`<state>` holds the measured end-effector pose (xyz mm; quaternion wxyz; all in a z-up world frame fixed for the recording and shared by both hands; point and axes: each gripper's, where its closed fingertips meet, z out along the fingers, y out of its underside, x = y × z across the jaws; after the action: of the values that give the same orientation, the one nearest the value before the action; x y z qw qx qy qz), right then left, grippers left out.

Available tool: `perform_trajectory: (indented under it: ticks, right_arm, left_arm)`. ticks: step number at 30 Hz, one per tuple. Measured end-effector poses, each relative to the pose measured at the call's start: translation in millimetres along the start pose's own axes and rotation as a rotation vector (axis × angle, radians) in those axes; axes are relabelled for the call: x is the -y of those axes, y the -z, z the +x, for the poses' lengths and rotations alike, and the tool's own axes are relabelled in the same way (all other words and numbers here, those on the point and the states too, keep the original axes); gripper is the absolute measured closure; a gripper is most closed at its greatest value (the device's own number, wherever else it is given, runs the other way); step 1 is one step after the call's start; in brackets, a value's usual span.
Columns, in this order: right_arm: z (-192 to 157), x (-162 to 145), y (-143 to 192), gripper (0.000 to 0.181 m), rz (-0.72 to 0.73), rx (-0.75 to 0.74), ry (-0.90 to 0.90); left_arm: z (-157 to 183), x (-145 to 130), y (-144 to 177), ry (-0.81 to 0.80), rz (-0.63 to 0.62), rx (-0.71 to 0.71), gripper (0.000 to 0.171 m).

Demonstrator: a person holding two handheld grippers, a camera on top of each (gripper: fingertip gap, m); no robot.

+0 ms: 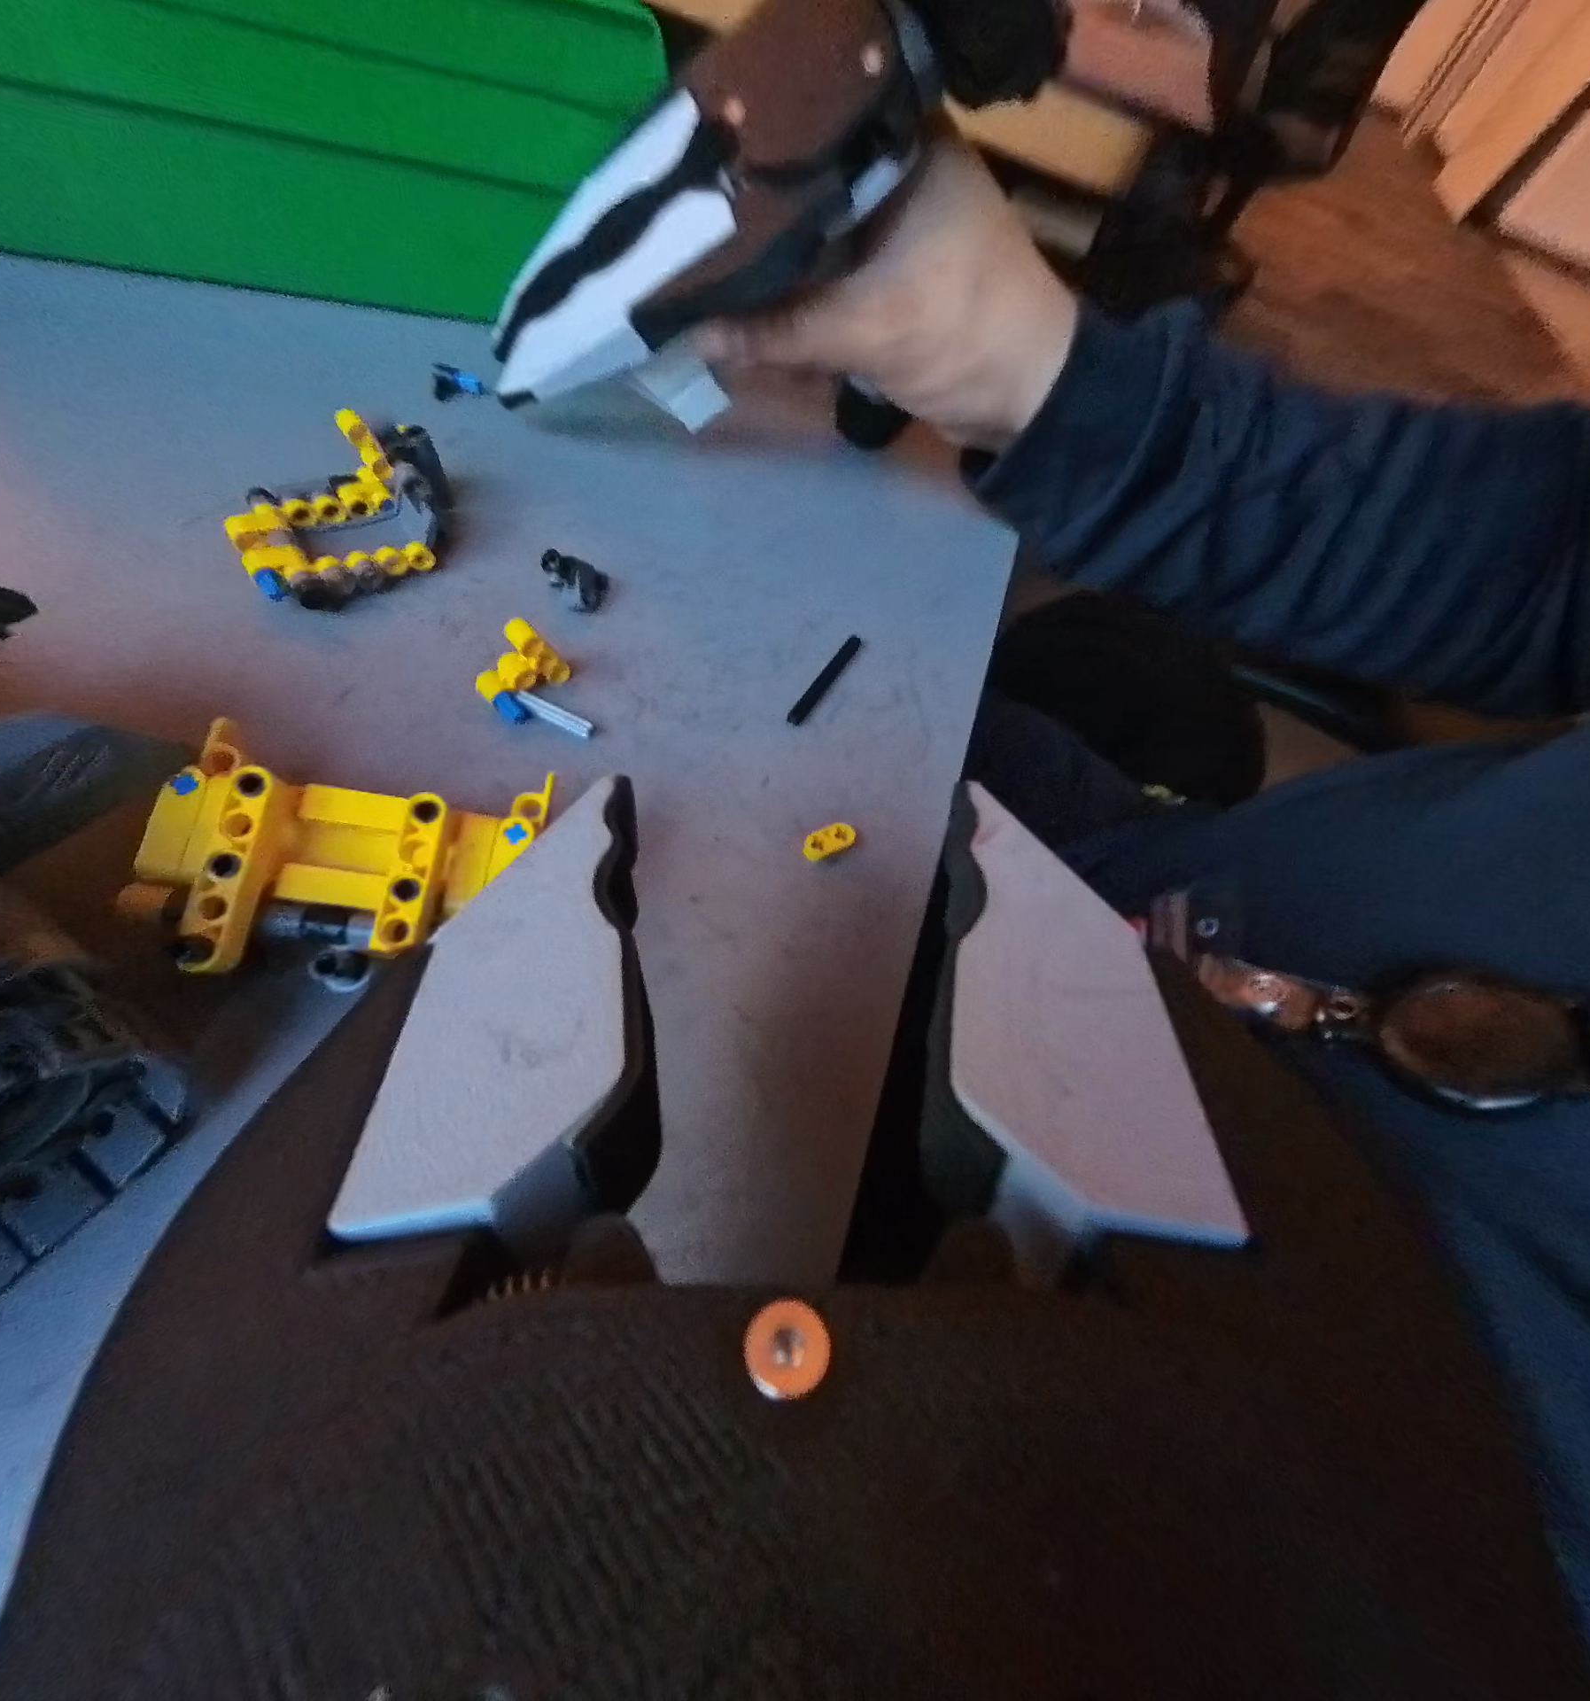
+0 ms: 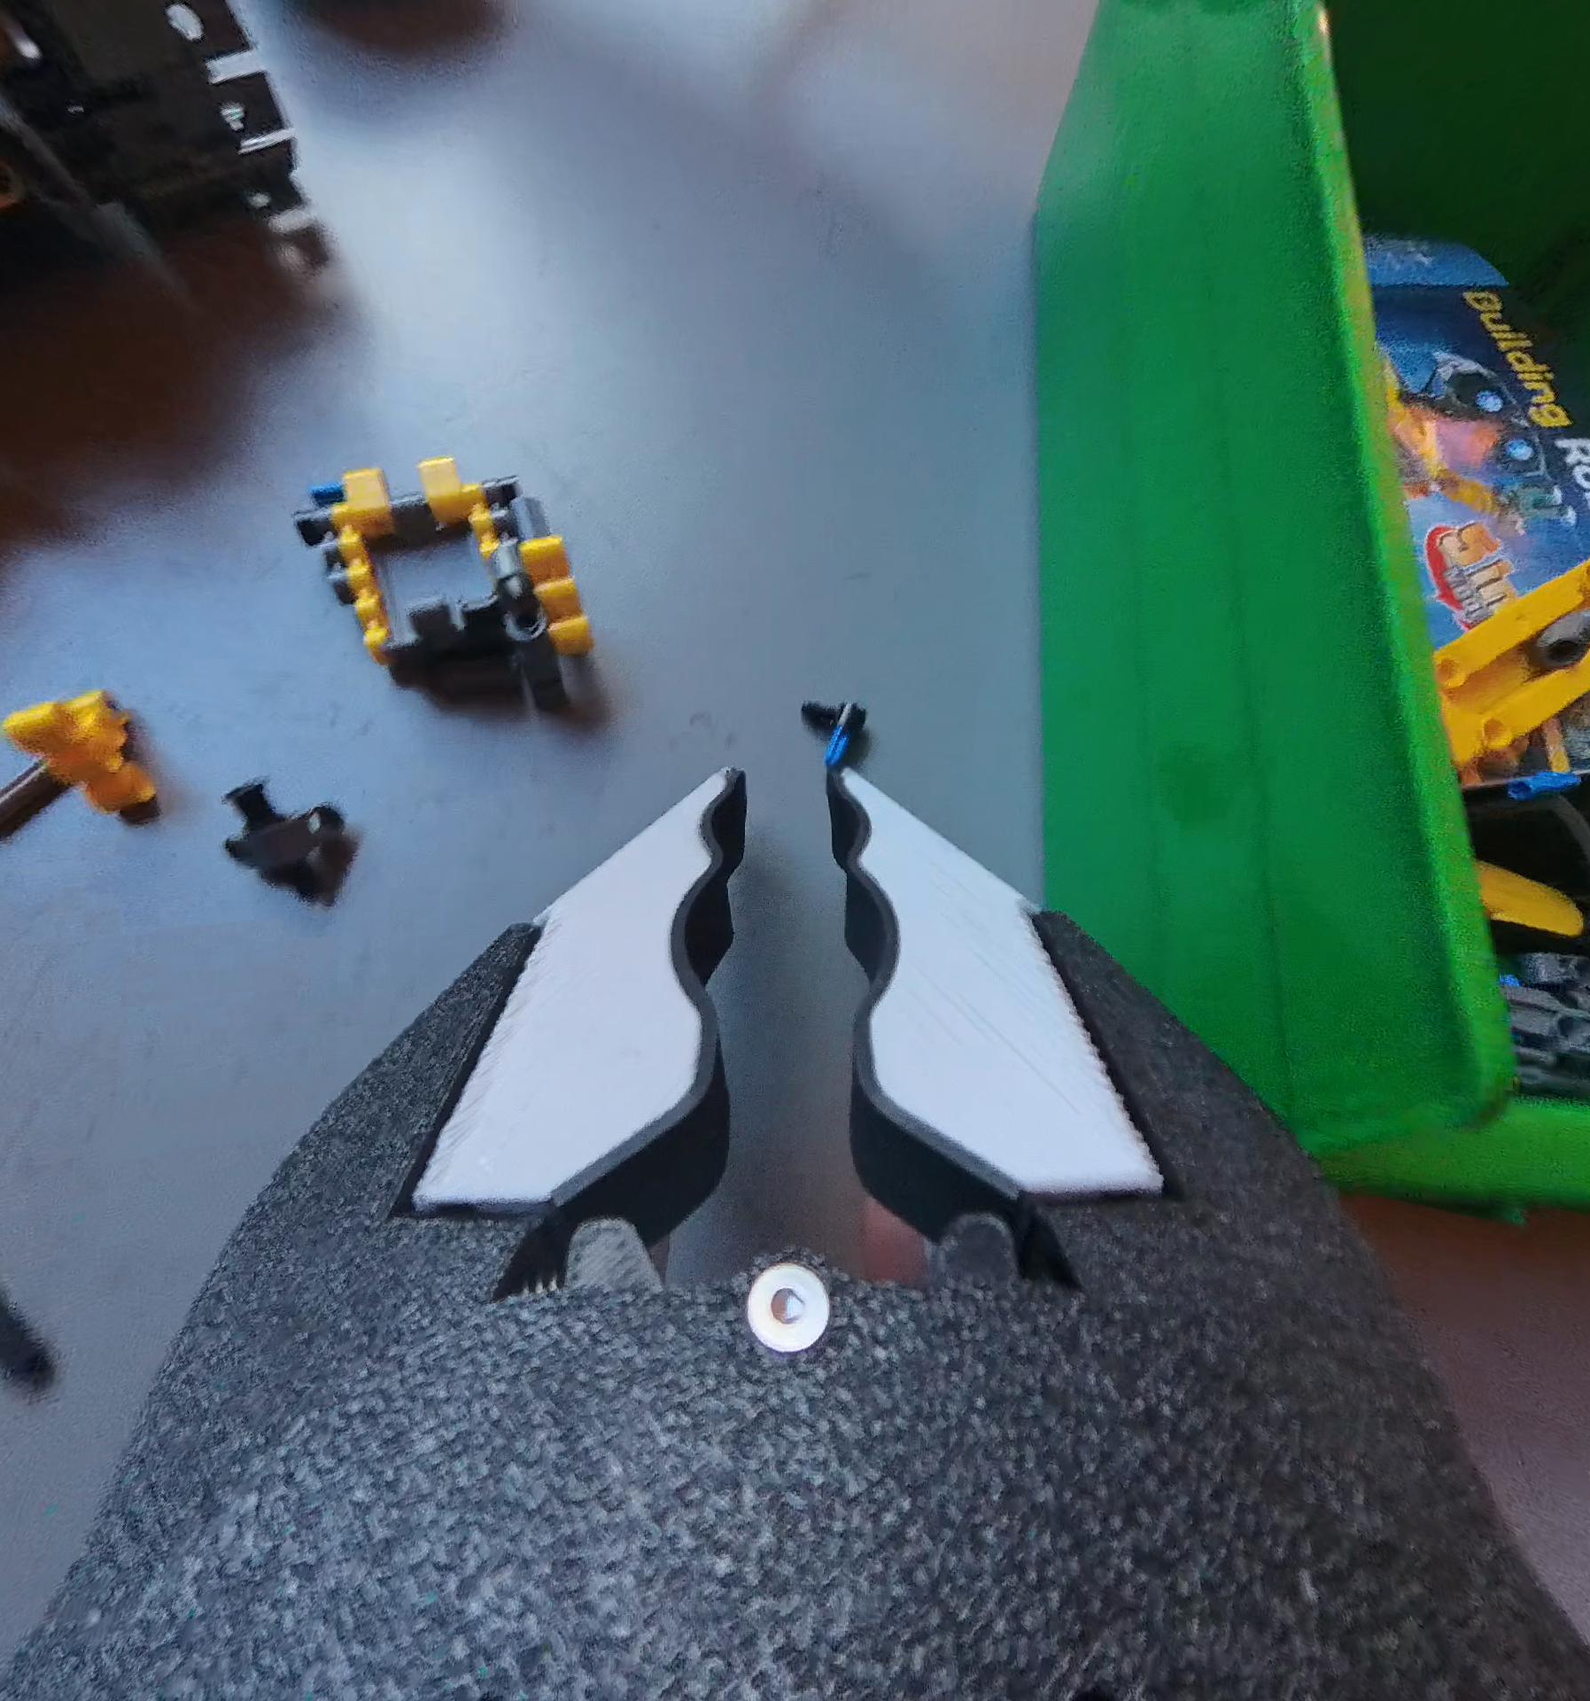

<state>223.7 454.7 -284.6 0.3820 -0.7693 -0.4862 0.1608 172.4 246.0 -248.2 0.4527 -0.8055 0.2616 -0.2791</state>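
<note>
Blue-black pin (image 2: 835, 727) lies on grey table (image 2: 680, 368) at frame centre, just beyond right gripper (image 2: 783, 782) tips; jaws narrowly parted, empty. Green bin (image 2: 1177, 644) wall close on right; bare table upper centre. Left gripper (image 1: 786, 796) spread wide, empty, near table's right edge; small yellow link (image 1: 829, 840) just beyond the tips.

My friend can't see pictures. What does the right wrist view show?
The right gripper, open and empty, hovers over a grey table just short of a small blue and black pin. A green bin of building parts stands on the right; a yellow and grey square frame lies on the left.
</note>
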Motion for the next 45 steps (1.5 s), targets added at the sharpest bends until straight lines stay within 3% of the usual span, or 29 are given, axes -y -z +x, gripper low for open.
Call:
perform_trajectory:
  ticks: [4, 9, 14, 19, 26, 29, 31, 39, 44, 45]
  right_arm:
    - [11, 9, -12, 0.172, -0.002, -0.073, 0.023]
    - [7, 3, -22, 0.177, -0.066, -0.011, 0.004]
    - [-19, 0, -7, 0.177, -0.022, 0.142, 0.022]
    - [-77, 9, 39, 0.177, 0.164, 0.268, 0.227]
    - [-129, 22, 77, 0.177, 0.380, 0.067, 0.710]
    - [-140, 36, 92, 0.177, 0.488, -0.082, 0.860]
    - [-146, 42, 100, 0.177, 0.528, -0.155, 0.941]
    - [-165, 45, 100, 0.177, 0.561, -0.252, 1.099]
    - [-170, 45, 94, 0.177, 0.564, -0.261, 1.101]
    - [-170, 45, 94, 0.177, 0.576, -0.259, 1.092]
  left_arm:
    - [2, -22, -16, -0.199, -0.164, 0.115, 0.115]
    - [-5, -32, -30, -0.249, -0.263, 0.199, 0.124]
    - [-10, -28, -27, -0.203, -0.234, 0.220, 0.123]
    - [-12, -12, -21, -0.155, -0.133, 0.211, 0.122]
    - [1, 26, -16, -0.096, 0.048, 0.124, 0.152]
    - [9, 49, -8, 0.038, 0.150, 0.034, 0.153]
    - [7, 53, -5, 0.127, 0.155, -0.004, 0.152]
    - [6, 56, -6, 0.347, 0.188, -0.187, 0.133]
    - [5, 51, -9, 0.334, 0.175, -0.186, 0.145]
    - [1, 50, -8, 0.322, 0.173, -0.149, 0.159]
